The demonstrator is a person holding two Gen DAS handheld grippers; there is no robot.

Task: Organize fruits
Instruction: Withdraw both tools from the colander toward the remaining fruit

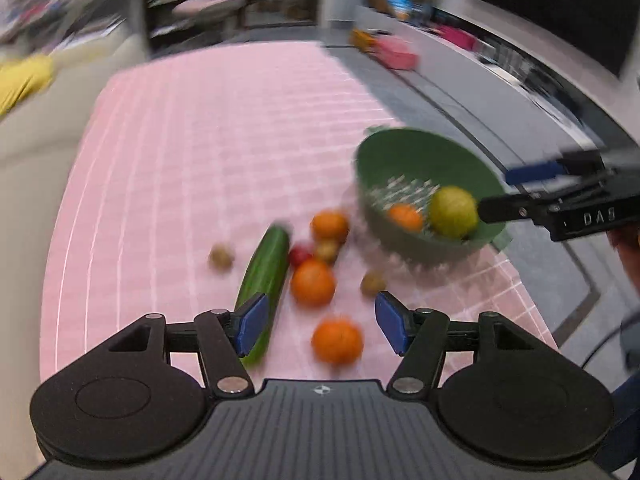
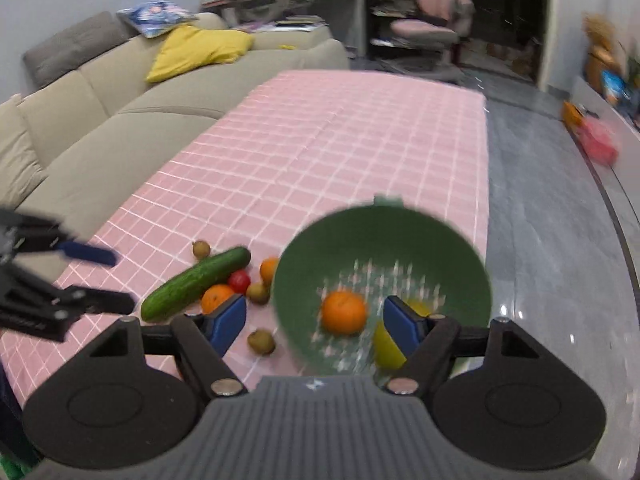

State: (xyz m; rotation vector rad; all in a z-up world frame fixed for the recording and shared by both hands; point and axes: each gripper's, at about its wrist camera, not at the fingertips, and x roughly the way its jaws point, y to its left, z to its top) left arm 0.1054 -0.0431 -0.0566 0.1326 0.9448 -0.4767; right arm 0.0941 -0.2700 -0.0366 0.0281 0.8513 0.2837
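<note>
**Round fruit, slick skins: grip across the middle**

Both claws, left [image 1: 320, 326] and right [image 2: 316, 326], stand apart and empty. The green colander [image 2: 400, 236] sits at the surface's right edge, holding one orange [image 2: 344, 313] and a yellow-green fruit [image 1: 454, 212]. Left of it lie a cucumber [image 2: 196, 282], more oranges [image 1: 337, 340] and kiwis [image 2: 262, 342]. The oranges look firm, light and prone to rolling; pinch each across its widest part.

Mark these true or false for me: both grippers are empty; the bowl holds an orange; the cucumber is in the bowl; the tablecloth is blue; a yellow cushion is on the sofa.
1. Left gripper and right gripper hold nothing: true.
2. The green bowl holds an orange: true.
3. The cucumber is in the bowl: false, it lies on the cloth beside it.
4. The tablecloth is blue: false, pink checked.
5. A yellow cushion is on the sofa: true.
</note>
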